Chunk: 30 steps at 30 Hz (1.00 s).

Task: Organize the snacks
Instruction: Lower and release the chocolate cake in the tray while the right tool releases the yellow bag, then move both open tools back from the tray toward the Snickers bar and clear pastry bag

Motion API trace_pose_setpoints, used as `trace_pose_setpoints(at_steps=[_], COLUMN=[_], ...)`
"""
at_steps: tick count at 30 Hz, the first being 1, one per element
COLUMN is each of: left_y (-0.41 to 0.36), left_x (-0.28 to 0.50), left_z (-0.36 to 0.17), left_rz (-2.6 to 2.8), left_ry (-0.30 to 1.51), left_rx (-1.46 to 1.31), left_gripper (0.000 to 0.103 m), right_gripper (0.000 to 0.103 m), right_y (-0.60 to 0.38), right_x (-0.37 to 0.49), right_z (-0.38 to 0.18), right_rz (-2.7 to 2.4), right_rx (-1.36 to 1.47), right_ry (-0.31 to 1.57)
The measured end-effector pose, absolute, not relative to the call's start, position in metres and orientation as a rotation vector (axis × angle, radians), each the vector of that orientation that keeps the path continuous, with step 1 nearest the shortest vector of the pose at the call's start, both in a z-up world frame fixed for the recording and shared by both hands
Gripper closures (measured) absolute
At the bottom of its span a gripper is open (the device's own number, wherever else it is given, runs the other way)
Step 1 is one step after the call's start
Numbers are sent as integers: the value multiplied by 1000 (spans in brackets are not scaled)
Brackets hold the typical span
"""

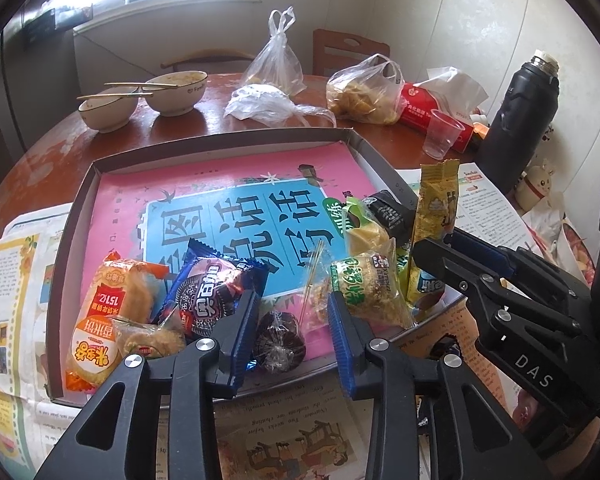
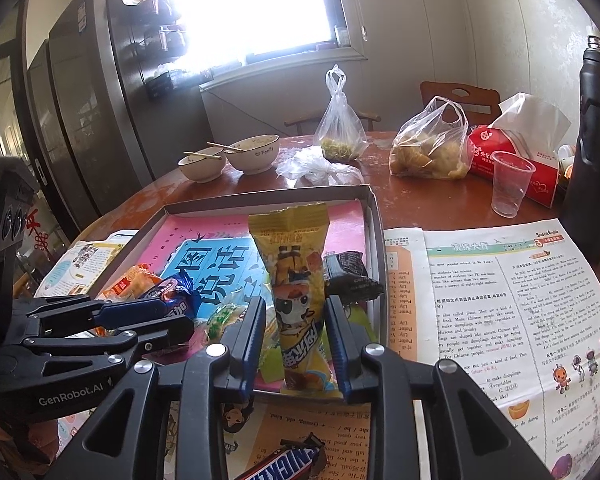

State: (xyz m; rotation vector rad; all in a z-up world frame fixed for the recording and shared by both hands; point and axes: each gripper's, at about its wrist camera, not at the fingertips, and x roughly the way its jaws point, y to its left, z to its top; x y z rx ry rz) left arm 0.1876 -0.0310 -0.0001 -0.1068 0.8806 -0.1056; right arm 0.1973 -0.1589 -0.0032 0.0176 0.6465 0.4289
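Note:
A shallow cardboard box [image 1: 220, 136] lined with a pink and blue book cover holds the snacks. My left gripper [image 1: 292, 332] stands open around a round dark wrapped cake [image 1: 278, 340], with a gap beside the right pad. To its left lie a blue cookie packet [image 1: 216, 292] and an orange rice cracker packet [image 1: 100, 312]. A green packet [image 1: 364, 284] lies to its right. My right gripper [image 2: 296, 336] is open at the box's near edge. A tall yellow packet [image 2: 296, 300] stands loosely upright between its fingers. A Snickers bar [image 2: 284, 464] lies on the newspaper outside the box.
A small black packet [image 2: 348, 276] sits by the box's right wall [image 2: 374, 240]. Behind the box the round wooden table carries two bowls [image 2: 252, 154] with chopsticks, plastic bags [image 2: 432, 148], a red tissue pack [image 2: 512, 160], a clear cup [image 2: 510, 184] and a black flask [image 1: 516, 120]. Newspapers [image 2: 500, 320] cover the near side.

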Motion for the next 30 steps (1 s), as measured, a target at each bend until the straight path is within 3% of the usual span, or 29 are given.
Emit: trace_pose_setpoints(at_steps=[16,30], left_y=[-20,26], left_x=[171,133], left_z=[20,45], left_rz=[-75,-14], left_ry=[835,786], left_rx=[-107,-157], left_gripper=[45,43], right_gripper=[59,42], right_y=[-162,-167], right_x=[192,173], right_z=[5,25], right_rz=[428,444], right_rx=[32,33], right_ry=[624,591])
